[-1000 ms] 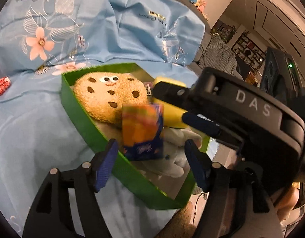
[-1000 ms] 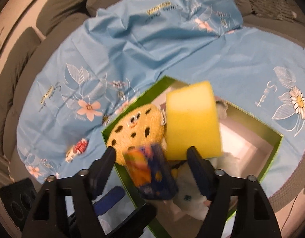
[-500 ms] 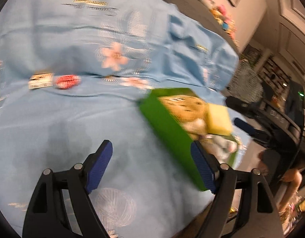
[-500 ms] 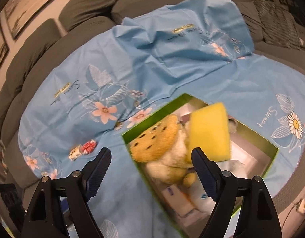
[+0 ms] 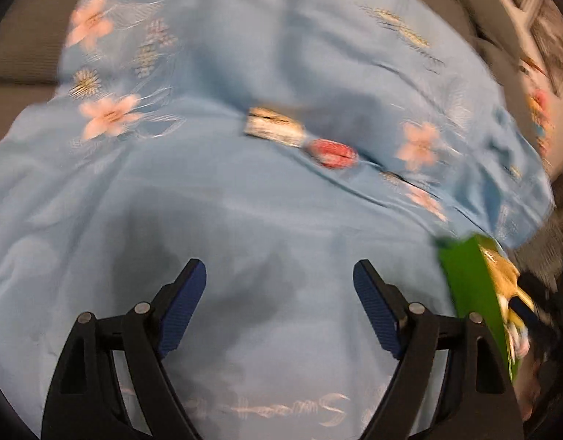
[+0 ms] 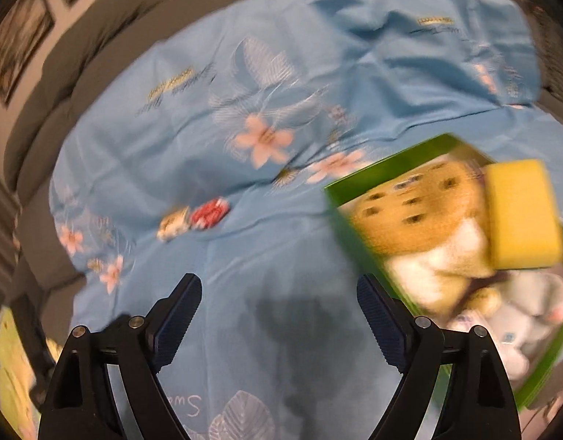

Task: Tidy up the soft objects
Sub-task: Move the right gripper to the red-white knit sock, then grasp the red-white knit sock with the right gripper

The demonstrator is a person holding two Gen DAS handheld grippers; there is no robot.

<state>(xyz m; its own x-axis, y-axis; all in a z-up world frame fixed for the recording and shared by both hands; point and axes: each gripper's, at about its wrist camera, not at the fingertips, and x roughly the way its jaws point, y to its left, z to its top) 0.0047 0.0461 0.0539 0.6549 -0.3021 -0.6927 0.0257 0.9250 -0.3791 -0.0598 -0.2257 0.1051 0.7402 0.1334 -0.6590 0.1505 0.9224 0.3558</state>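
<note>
A green box (image 6: 349, 225) lies on the blue flowered cloth (image 6: 281, 73), right of my right gripper (image 6: 279, 282). It holds a cookie plush (image 6: 417, 216), a yellow sponge (image 6: 519, 216) and a white plush (image 6: 442, 267). The right gripper's jaws are opening, with only cloth between them. My left gripper (image 5: 278, 269) is open over bare cloth, the green box (image 5: 468, 286) at its right edge. Ahead of it lie a red-and-white soft packet (image 5: 331, 152) and a pale packet (image 5: 274, 132). The red packet (image 6: 210, 212) and the pale packet (image 6: 173, 223) also show in the right wrist view.
The blue cloth (image 5: 245, 220) covers a grey sofa (image 6: 80, 55) whose backrest curves round the far side. A pale grey plush (image 6: 538, 300) and small tissue packs fill the box's near corner. Both views are motion-blurred.
Both views have swung left, away from the box. The colourful tissue pack seen between the jaws a second ago is gone from between them. Both pairs of jaws stand wider.
</note>
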